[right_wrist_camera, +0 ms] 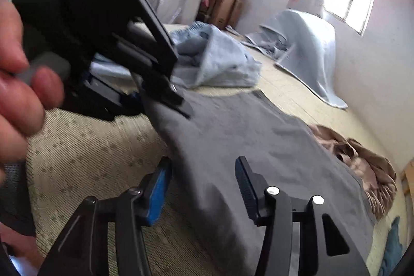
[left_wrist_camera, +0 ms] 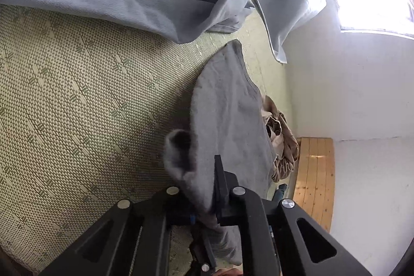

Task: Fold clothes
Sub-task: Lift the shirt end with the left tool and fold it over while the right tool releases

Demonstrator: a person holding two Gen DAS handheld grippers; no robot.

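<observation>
The right gripper [right_wrist_camera: 203, 192] hangs with its jaws wide apart over the near edge of the grey garment [right_wrist_camera: 258, 159], which lies spread on the woven mat [right_wrist_camera: 85, 151]. Farther on, the left gripper [right_wrist_camera: 178, 100] is clenched on the garment's edge and lifts it. Beyond lie a brown cloth [right_wrist_camera: 362, 162] and a pale blue blanket [right_wrist_camera: 220, 64].

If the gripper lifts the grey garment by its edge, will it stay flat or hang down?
Probably it hangs limp: the grey garment already drapes and wrinkles where the left gripper pinches it. It looks like soft fleece, so likely light and not slippery. The unheld side would probably drag across the woven mat.
</observation>
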